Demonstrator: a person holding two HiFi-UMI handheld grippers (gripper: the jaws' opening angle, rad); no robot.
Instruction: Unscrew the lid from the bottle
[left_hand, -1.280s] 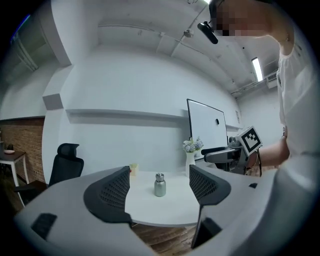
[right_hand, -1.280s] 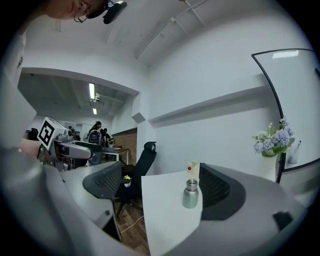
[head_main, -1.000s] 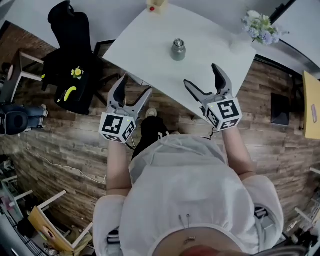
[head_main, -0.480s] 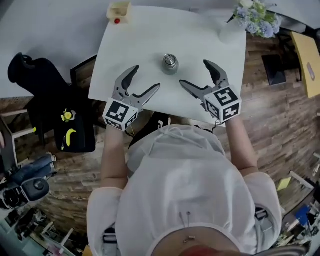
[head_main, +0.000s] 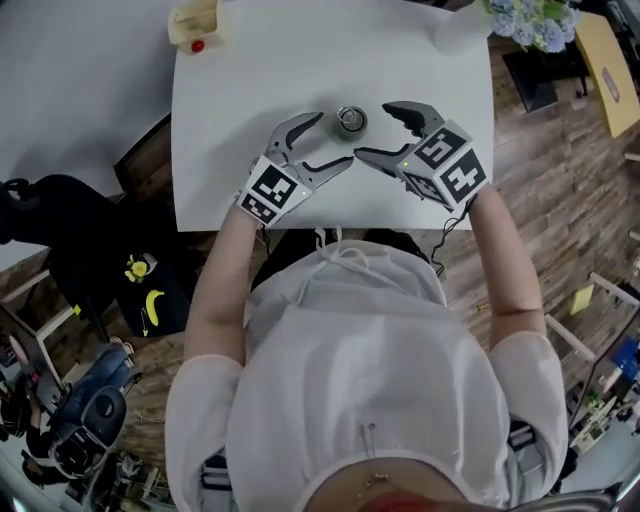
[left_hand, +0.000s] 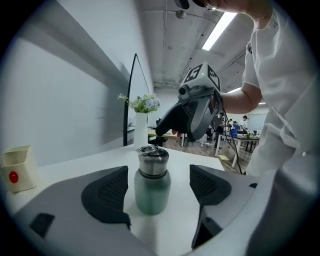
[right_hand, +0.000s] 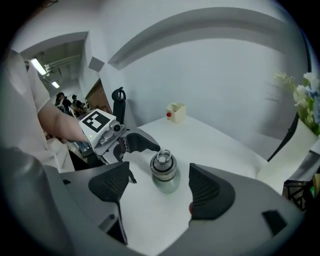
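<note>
On either side of the bottle (head_main: 350, 121) I hold my two grippers, low over the white table (head_main: 250, 80) on which it stands upright. The bottle has a pale green body and a steel lid (left_hand: 152, 160). The lid is on, with a small wire ring (right_hand: 161, 156) on top of it.

My left gripper (head_main: 335, 138) points at the bottle from its left, lying nearly level. Its jaws stand wide. In the left gripper view the bottle sits in the gap between the two dark ribbed pads (left_hand: 107, 192), with bare table showing on both sides of it, so neither pad touches it.

My right gripper (head_main: 373, 130) points at the bottle from its right and from higher up, tilted down toward the lid. Its jaws have just been closing, yet they are well apart. In the right gripper view the bottle stands between the pads (right_hand: 210, 192) with clear space on each side, so nothing is gripped.

The tips of both grippers are just beside the bottle and near each other.

Beyond the bottle, well apart to its far left, sits a small cream box (head_main: 195, 25) with a red button. Well apart to its far right is a bunch of pale flowers (head_main: 535, 22).
</note>
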